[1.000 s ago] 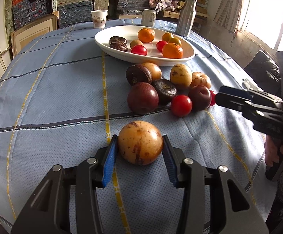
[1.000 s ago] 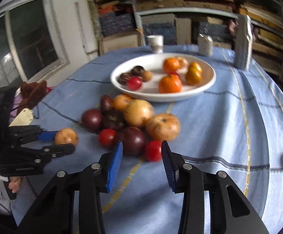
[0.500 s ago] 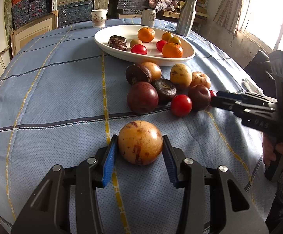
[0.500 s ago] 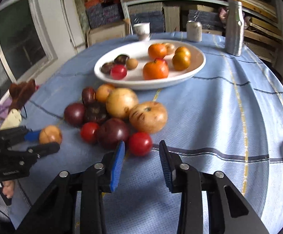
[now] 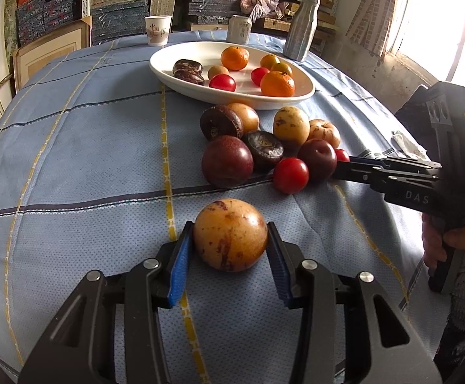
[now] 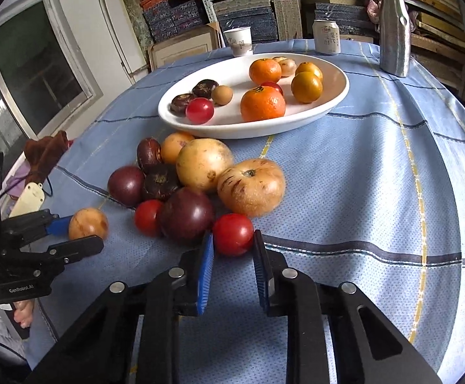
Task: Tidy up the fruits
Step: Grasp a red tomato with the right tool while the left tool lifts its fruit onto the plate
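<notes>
Right gripper (image 6: 233, 243) jaws, just closing, pinch red tomato (image 6: 232, 234) at pile's near edge; left gripper (image 5: 230, 235) pinches speckled yellow fruit (image 5: 230, 234) on tablecloth (image 5: 98, 147).

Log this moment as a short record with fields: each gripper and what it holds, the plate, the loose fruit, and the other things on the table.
left gripper: shut on the yellow-brown fruit, which sits on the blue tablecloth
right gripper: shut on a small red fruit at the near edge of the pile
white plate: holds oranges, small red fruits and dark fruits
loose pile: purple, yellow and red fruits on the cloth, in front of the plate
behind plate: paper cup, can, metal bottle
</notes>
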`<control>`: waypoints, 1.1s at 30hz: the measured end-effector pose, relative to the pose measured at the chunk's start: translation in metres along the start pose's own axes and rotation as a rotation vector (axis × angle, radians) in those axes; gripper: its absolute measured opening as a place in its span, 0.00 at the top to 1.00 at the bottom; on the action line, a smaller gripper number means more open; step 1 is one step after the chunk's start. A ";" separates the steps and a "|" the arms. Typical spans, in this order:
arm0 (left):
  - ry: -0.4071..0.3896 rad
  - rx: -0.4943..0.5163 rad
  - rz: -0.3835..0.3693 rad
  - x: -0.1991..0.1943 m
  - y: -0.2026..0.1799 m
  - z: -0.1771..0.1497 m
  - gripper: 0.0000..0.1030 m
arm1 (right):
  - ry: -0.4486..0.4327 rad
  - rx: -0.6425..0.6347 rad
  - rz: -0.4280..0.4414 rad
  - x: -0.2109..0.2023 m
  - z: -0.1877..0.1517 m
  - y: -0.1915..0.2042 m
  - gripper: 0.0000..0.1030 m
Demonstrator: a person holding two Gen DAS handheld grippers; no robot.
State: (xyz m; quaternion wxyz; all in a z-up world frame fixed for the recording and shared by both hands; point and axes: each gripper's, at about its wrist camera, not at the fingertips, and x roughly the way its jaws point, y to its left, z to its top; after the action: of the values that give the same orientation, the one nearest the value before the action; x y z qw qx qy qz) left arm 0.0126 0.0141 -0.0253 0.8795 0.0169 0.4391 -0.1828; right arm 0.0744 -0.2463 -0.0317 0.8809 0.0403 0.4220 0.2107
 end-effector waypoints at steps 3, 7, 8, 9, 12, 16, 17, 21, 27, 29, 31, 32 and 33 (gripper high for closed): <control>-0.015 -0.002 -0.001 -0.006 0.001 0.006 0.58 | -0.043 0.031 0.023 -0.010 0.001 -0.006 0.76; -0.076 0.023 0.078 -0.021 0.001 0.044 0.58 | -0.103 0.046 0.036 -0.030 0.012 -0.013 0.76; -0.090 0.019 0.083 -0.024 0.002 0.054 0.58 | -0.112 0.046 0.036 -0.033 0.016 -0.014 0.76; -0.115 0.016 0.095 -0.028 0.002 0.071 0.58 | -0.119 0.047 0.035 -0.037 0.022 -0.016 0.77; -0.146 -0.004 0.100 -0.025 0.005 0.113 0.58 | -0.156 0.022 -0.003 -0.047 0.043 -0.018 0.77; -0.152 -0.057 0.120 0.003 0.014 0.155 0.58 | -0.197 0.010 -0.042 -0.050 0.078 -0.020 0.77; -0.146 -0.074 0.126 0.015 0.017 0.165 0.58 | -0.204 0.015 -0.046 -0.047 0.088 -0.021 0.77; -0.130 -0.103 0.131 0.050 0.025 0.190 0.58 | -0.207 0.038 -0.049 -0.024 0.111 -0.027 0.77; -0.104 -0.115 0.136 0.092 0.036 0.214 0.58 | -0.169 0.031 -0.063 0.020 0.122 -0.031 0.76; -0.097 -0.124 0.128 0.103 0.042 0.221 0.58 | -0.158 0.029 -0.085 0.025 0.122 -0.036 0.76; -0.085 -0.133 0.120 0.113 0.047 0.225 0.58 | -0.147 0.042 -0.088 0.031 0.122 -0.043 0.76; -0.078 -0.140 0.118 0.119 0.051 0.227 0.58 | -0.147 0.052 -0.087 0.033 0.121 -0.045 0.76; -0.076 -0.146 0.116 0.122 0.053 0.228 0.58 | -0.147 0.061 -0.087 0.035 0.121 -0.048 0.74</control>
State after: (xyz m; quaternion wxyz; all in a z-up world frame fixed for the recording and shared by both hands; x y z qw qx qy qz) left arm 0.2715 -0.0171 0.0128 0.9035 -0.0287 0.4159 -0.0996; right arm 0.2018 -0.2631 0.0082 0.9162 0.0642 0.3637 0.1555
